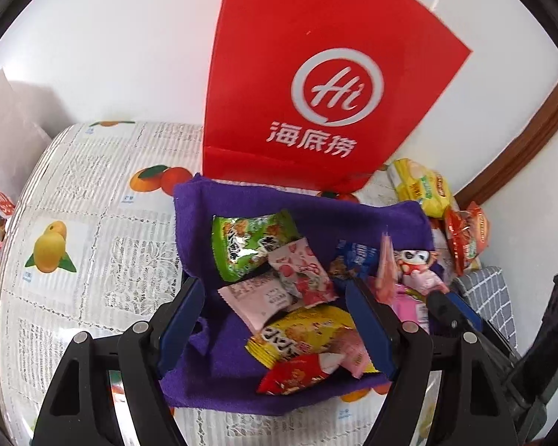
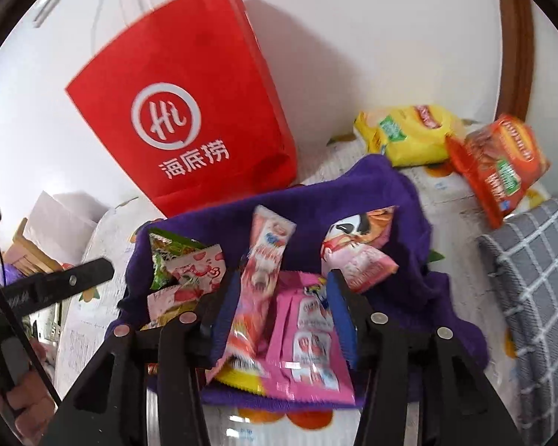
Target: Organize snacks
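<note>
A purple cloth point(image 1: 219, 364) is spread on a round table point(image 1: 93, 260) covered with a fruit-printed tablecloth, and a heap of snack packets is piled on it. In the left wrist view, the left gripper point(image 1: 275, 319) is held with its blue-padded fingers spread wide apart, nothing being clamped; a pale pink packet point(image 1: 258, 299) and a yellow packet point(image 1: 308, 330) are framed between the fingers, with a green packet point(image 1: 249, 243) and a strawberry-printed packet point(image 1: 301, 271) lying just beyond the fingertips and a red packet point(image 1: 297, 373) nearer the camera. In the right wrist view, the right gripper point(image 2: 282, 293) is likewise seen parted, and a long pink stick packet point(image 2: 260, 278) is seen lying between its fingers, close to the left-hand pad, though contact cannot be told; a pink multi-sachet strip point(image 2: 308, 345) lies beside it, near the other finger. A cartoon-printed pink packet point(image 2: 357, 256) rests just beyond the right-hand fingertip. A red paper bag point(image 2: 189, 111) is stood against the wall behind the cloth, and a yellow biscuit pack point(image 2: 409, 133) and an orange biscuit pack point(image 2: 498, 167) are lying off the cloth, near a grey checked cushion point(image 2: 539, 278).
</note>
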Demonstrator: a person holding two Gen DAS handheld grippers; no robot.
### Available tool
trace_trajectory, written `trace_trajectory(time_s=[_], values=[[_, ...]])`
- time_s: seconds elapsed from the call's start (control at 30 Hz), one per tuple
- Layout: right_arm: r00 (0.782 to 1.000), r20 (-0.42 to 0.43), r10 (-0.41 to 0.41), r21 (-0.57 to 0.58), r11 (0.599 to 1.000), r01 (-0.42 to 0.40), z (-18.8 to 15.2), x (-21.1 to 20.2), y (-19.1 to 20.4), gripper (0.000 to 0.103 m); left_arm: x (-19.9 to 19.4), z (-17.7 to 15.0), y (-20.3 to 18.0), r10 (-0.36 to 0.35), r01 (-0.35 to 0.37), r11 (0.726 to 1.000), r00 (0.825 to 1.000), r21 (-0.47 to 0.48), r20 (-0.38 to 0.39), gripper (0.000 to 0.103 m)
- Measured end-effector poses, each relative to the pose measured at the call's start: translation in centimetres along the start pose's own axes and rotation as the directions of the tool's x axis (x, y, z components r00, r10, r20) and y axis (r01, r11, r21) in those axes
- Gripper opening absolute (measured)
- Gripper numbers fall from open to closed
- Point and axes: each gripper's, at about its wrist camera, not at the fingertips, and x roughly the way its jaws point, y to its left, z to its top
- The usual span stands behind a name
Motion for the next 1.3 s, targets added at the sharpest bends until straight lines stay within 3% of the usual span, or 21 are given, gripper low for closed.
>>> trace_trajectory(time_s=[0.1,0.2,0.4,0.63,0.67,0.77,0.87,0.93,1.1,1.3], values=[[1.000,-0.005,0.011,0.006,1.000,-0.011,-0.7,-2.0,-0.5,0.049,-1.7,-0.3,-0.9,-0.009,0.008,0.999,0.999,0.032,0.042,0.077],[1.000,-0.001,-0.015,-0.029,0.999,0.015,-1.6,-4.4,-0.4,0.049,-2.2,-0.8,-2.0,0.025,-0.030,0.996,0.998,0.083,0.054,0.077],[0.989,0.062,-0.132,-0.114,0.984,0.138,-3.6,-9.8,0.6,0.054,-4.0,-2.0,-4.3,-0.011,0.002,0.991,0.998,0.135,0.064,0.077],[0.985,0.043,-0.167,-0.120,0.978,0.171,-6.2,-14.0,1.7,0.054,-9.4,-5.7,-5.5,-0.072,0.054,0.986,0.991,0.156,0.112,0.077],[0.985,0.046,-0.169,-0.120,0.978,0.173,-6.7,-14.6,1.9,0.056,-10.1,-6.2,-5.6,-0.075,0.056,0.986,0.990,0.159,0.117,0.077],[0.982,0.070,-0.176,-0.107,0.977,0.183,-8.0,-16.7,2.4,0.081,-13.0,-8.4,-5.8,-0.075,0.047,0.980,0.987,0.195,0.142,0.077],[0.978,0.116,-0.175,-0.092,0.978,0.186,-9.6,-19.4,2.8,0.091,-15.9,-10.9,-5.9,-0.045,0.003,0.977,0.979,0.211,0.198,0.081],[0.975,0.131,-0.178,-0.087,0.978,0.190,-10.4,-20.8,3.1,0.092,-17.5,-12.5,-6.0,-0.042,-0.007,0.976,0.974,0.218,0.222,0.090],[0.969,0.165,-0.184,-0.089,0.976,0.200,-13.2,-25.1,4.0,0.092,-20.9,-16.6,-6.6,-0.058,-0.005,0.971,0.965,0.239,0.255,0.100],[0.957,0.187,-0.223,-0.062,0.969,0.238,-16.1,-29.3,4.1,0.092,-23.6,-20.4,-7.3,-0.059,-0.010,0.970,0.959,0.242,0.276,0.101]])
